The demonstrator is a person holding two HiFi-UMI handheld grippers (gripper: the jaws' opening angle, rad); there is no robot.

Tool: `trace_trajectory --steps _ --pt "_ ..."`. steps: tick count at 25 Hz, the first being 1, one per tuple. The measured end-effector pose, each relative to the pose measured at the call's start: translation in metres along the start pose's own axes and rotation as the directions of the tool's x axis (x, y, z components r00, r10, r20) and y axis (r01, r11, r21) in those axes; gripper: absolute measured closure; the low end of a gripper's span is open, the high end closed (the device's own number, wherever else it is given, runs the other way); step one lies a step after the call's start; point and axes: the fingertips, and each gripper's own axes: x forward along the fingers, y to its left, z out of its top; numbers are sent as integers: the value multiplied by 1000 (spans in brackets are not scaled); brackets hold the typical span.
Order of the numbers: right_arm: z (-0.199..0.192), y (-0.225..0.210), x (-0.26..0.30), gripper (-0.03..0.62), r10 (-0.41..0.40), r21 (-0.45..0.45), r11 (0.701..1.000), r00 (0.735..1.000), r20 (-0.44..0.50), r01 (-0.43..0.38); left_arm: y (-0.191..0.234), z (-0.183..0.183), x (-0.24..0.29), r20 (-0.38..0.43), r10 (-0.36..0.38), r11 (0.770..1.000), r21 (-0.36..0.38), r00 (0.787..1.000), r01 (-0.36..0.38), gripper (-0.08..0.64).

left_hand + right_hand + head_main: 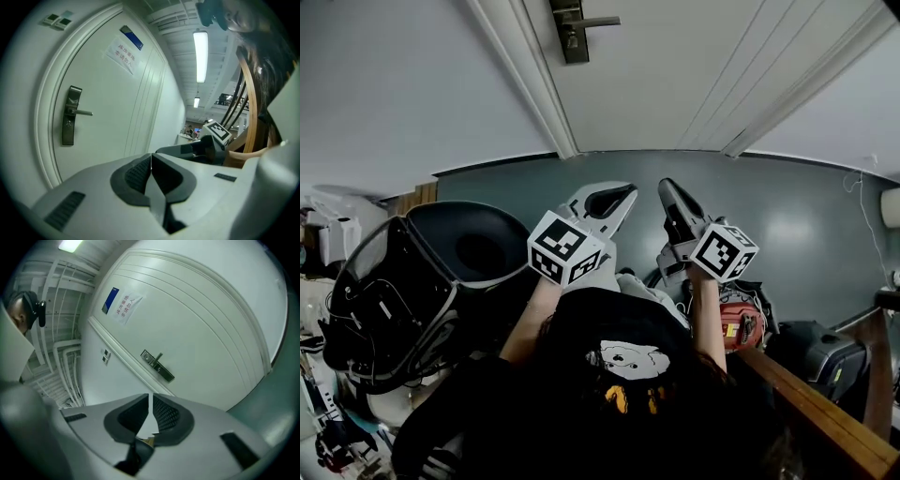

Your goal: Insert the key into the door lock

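Pinching what looked like the key [149,441] deep between its fingers, right gripper [150,399] hung well short of the lock [158,365]. Left gripper [151,157] had its fingers pressed together, empty. Risk: a key seated so deep might slip or miss the keyhole.

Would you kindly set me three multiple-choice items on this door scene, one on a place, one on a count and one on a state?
1. In the left gripper view, where is the paper notice relative to the lock plate?
A) above, to the right
B) directly below
C) level, to the left

2. How many marker cubes show in the head view?
A) one
B) two
C) four

3. On the left gripper, how do the jaws stand?
A) wide apart
B) shut on a cup
C) together, nothing between

Answers:
1 A: the notice sits higher and further right.
2 B: one cube rides on each gripper.
3 C: the pads meet in a thin line.
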Motion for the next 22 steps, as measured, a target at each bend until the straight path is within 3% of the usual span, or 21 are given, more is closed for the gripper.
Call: trace_trajectory --steps 12,22 --pt "11 14 -81 580 -90 -150 983 989 118 108 -78 -4 3 -22 -110 992 67 994 111 551" --pt "18 7 -120 586 -132 -205 966 980 149 161 -110 -10 -1 -43 -141 984 102 989 145 551"
